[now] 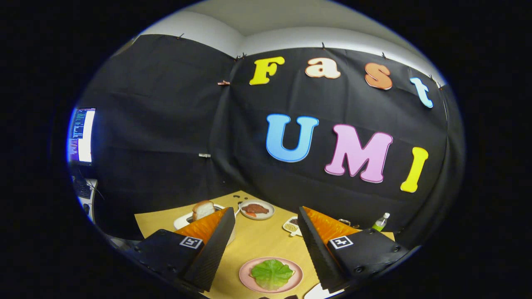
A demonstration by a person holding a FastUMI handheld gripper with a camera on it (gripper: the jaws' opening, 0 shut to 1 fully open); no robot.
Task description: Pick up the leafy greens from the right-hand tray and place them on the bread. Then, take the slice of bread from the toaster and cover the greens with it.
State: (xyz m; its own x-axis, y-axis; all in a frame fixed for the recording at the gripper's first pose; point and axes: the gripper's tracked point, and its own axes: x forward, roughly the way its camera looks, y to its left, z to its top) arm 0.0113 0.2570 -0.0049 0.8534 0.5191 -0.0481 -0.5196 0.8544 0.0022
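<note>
Leafy greens [271, 273] lying flat on a pink plate [248, 279], low down in the gap between the two fingers, touching neither. Whether bread sits beneath the leaf: cannot tell, since the green covers the middle of the plate. Gripper [266, 214] released, fingers spread wide apart, pressing on nothing, held above the wooden table [257, 243] with tips aimed toward the far side. Beyond the left finger, a slice of bread [203, 209] standing upright in a white toaster [183, 221], its lower part and most of the toaster hidden behind that finger. Farther on, between the fingertips, a small plate [257, 210] carrying something brown with a bit of orange, too small to name. Just beside the right fingertip, a small white dish [291, 226] with pale contents, partly cut off by the finger. Past the right finger, near the cloth wall, a clear bottle [380, 222] with a white cap and green label. A pale rim [318, 292] peeking out under the right finger, mostly hidden. Off beyond the left finger, past the table edge, a lit monitor [82, 135], blurred.
</note>
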